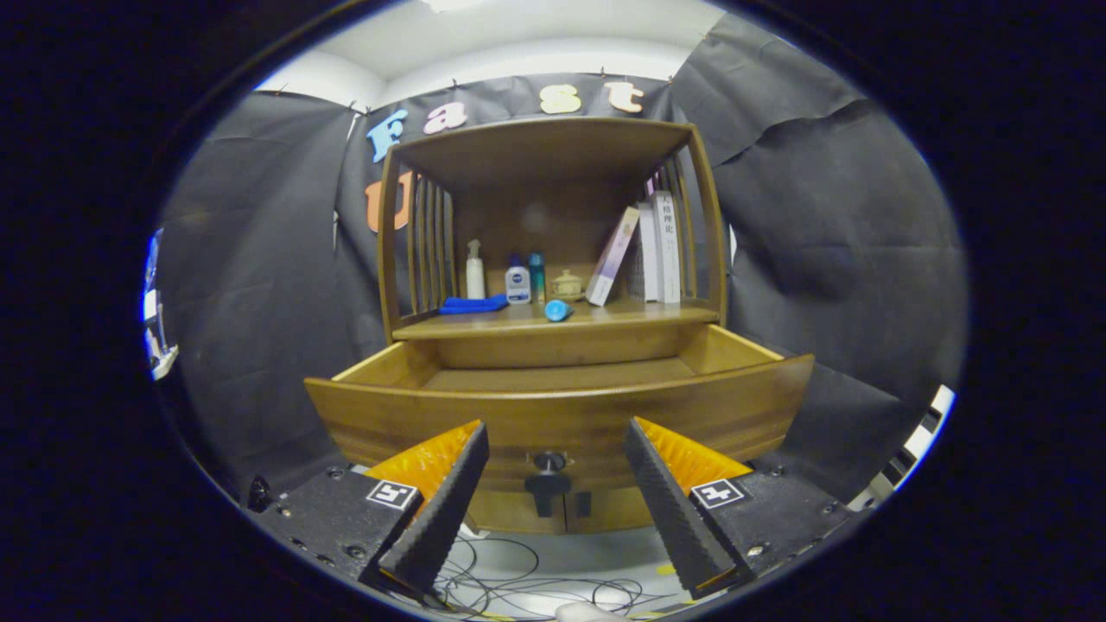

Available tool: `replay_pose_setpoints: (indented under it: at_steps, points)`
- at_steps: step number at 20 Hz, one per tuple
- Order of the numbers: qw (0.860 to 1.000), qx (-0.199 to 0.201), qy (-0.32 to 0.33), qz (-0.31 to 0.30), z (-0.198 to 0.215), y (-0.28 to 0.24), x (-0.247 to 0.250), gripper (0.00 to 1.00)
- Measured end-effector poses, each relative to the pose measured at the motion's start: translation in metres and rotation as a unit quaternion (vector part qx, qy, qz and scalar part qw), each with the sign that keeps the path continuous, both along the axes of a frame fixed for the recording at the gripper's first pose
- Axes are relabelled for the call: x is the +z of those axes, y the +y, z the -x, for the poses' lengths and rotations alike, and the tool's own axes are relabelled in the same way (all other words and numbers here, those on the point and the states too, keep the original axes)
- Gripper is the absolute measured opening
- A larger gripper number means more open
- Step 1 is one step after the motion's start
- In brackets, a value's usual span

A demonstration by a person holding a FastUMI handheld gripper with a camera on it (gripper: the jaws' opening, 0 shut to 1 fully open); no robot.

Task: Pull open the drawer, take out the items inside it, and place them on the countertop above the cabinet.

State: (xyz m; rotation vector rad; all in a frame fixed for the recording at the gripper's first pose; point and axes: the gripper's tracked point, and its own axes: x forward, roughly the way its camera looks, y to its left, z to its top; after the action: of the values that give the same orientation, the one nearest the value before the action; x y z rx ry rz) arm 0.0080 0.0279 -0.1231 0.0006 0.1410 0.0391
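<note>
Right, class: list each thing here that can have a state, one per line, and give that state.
drawer: pulled open; no items visible in the part of its inside that shows
drawer knob: free, between the tool's fingers, untouched
tool: open, holding nothing
blue bottle: lying on its side on the countertop
white pump bottle: upright
books: one leaning, the others upright
blue cloth: folded flat

Bright light falls from a white ceiling (pixel 518 43) at twelve o'clock, leaving the wooden shelf recess (pixel 553 225) dim. Fisheye distortion bows the sharp brown drawer front (pixel 432 415); the gripper (pixel 557 471) fingers spread apart.
</note>
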Motion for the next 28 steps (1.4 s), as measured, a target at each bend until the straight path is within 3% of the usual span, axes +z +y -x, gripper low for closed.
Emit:
replay_pose_setpoints:
  at_steps: [9,20,28]
  points:
    - [0.999,-0.001,0.033,0.022,-0.017,0.006,-0.044,1.0]
    - [0.998,-0.031,0.023,0.043,-0.062,0.0,-0.045,1.0]
    - [0.999,-0.02,0.017,0.042,-0.08,0.002,-0.042,0.99]
